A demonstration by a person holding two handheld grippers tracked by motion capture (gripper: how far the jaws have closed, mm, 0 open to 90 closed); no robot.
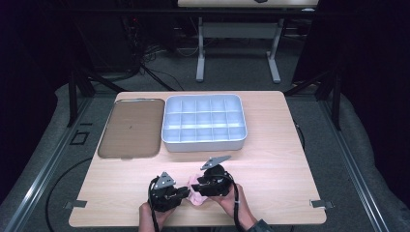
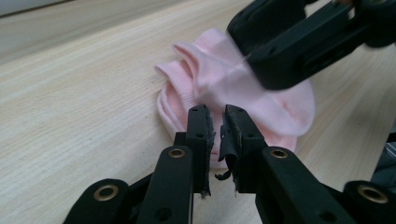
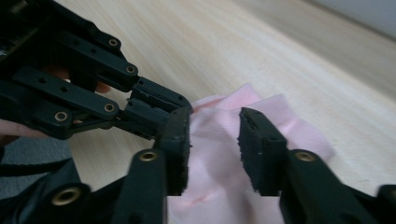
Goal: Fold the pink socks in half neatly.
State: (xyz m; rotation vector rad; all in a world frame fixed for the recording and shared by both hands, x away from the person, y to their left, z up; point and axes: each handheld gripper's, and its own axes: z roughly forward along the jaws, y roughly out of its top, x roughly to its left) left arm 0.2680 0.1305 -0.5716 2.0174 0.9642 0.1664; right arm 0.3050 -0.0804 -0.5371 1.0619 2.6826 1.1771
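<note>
looking down from the high view, a pink sock (image 1: 197, 192) lies bunched on the wooden counter (image 1: 270, 169) near its front edge, between the left tongs (image 1: 186, 192) and the right tongs (image 1: 194, 186), which meet over it. farther back stand a grey compartment tray (image 1: 203, 123) and, to its left, a flat brown lid (image 1: 131, 128), both well apart from the sock.

in the left gripper view, the left tongs (image 2: 217, 128) are nearly closed, with a narrow gap between the jaws, their tips set at the sock's near edge; whether they pinch any cloth i cannot tell. the sock (image 2: 219, 79) lies flat on the counter with its cuff folds toward the far left, and the right tongs reach onto it from the upper right.

in the right gripper view, the right tongs (image 3: 215, 137) stand parted, with pink cloth (image 3: 266, 112) seen in the gap and beyond; they grip nothing. the left tongs (image 3: 161, 102) come in from the left, tips at the sock's edge, with a hand behind them.
</note>
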